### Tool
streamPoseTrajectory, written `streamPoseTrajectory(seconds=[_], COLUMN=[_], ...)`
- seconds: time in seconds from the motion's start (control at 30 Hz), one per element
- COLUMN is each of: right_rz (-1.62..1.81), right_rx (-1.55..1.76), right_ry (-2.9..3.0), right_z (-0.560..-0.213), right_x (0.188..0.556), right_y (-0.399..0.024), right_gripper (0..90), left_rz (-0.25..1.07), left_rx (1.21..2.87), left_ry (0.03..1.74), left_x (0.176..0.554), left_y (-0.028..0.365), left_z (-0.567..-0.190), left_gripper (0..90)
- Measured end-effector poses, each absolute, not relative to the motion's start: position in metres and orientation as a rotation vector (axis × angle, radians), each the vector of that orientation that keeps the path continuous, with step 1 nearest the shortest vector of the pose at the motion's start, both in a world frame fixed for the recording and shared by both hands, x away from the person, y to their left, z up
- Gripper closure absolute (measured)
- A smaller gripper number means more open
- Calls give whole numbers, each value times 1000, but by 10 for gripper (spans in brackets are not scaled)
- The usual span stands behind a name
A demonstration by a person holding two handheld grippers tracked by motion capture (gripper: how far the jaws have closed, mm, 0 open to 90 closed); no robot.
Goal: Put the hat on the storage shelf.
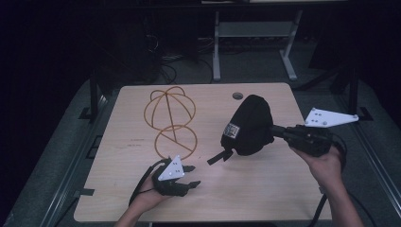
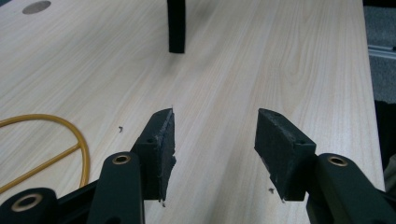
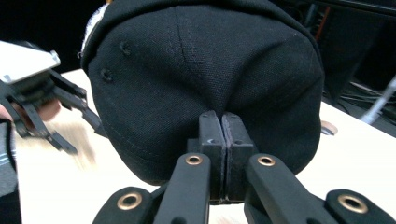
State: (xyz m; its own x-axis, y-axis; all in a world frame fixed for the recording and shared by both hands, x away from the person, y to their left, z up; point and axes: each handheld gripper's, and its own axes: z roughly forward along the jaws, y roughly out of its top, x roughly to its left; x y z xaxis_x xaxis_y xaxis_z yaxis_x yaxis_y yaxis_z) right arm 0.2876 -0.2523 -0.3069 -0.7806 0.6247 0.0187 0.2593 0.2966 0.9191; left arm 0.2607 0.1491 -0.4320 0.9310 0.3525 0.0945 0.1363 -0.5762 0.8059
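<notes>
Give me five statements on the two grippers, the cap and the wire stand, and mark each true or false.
1. The right gripper is shut on the black fabric baseball cap. True.
2. The left gripper holds the yellow wire hat stand. False: its fingers stand apart with nothing between them.
3. The cap lies flat on the light wooden table. False: it is held up above the table, its black strap hanging down.
4. The wire stand rests on the table, left of the cap in the high view. True.
5. The left gripper touches the cap. False: they are apart.
</notes>
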Motion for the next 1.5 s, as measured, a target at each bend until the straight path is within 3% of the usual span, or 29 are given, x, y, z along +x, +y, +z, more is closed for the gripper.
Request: streamPoseTrajectory(seconds=[0.63,1.5], right_rz=[1507,1470], right_rx=[733,560], right_ry=[2228,2325], right_z=[-257,-195], right_x=[317,354], right_y=[-224,-145], right_gripper=[890,890], left_rz=[289,273], left_rx=[2226,2214], left_ry=[360,381], left_x=[263,266], left_y=[147,152], left_z=[-436,-435], left_gripper=[417,409])
